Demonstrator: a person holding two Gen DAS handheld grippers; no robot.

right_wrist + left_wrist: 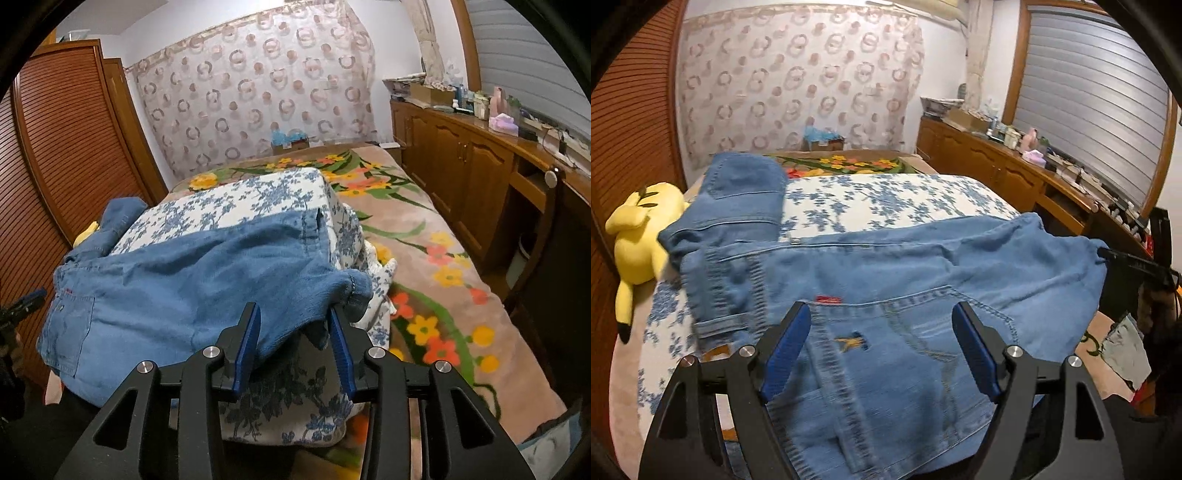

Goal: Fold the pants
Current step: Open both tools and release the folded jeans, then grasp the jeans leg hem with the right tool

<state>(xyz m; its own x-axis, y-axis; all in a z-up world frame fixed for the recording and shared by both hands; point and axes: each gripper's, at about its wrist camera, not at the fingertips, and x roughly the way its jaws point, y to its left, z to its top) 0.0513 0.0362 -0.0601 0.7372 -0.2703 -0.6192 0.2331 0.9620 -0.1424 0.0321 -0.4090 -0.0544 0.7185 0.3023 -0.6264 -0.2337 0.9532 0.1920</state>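
Note:
Light blue denim pants (886,266) lie across a blue-flowered folded quilt (886,195) on the bed, back pocket with red tab toward me; one leg is folded back at the far left. My left gripper (881,314) is open, jaws wide, just above the waistband and pocket. In the right wrist view the pants (192,273) drape over the quilt (236,199). My right gripper (295,314) is open, its jaws either side of the bunched edge of the pants at the quilt's right corner, with slack between pads and cloth. The right gripper also shows at the left wrist view's right edge (1134,264).
A yellow plush toy (639,240) lies left of the pants by the louvred wardrobe (62,155). A flowered blanket (436,266) covers the bed to the right. A wooden cabinet (461,170) with clutter runs along the right wall. A patterned curtain hangs behind.

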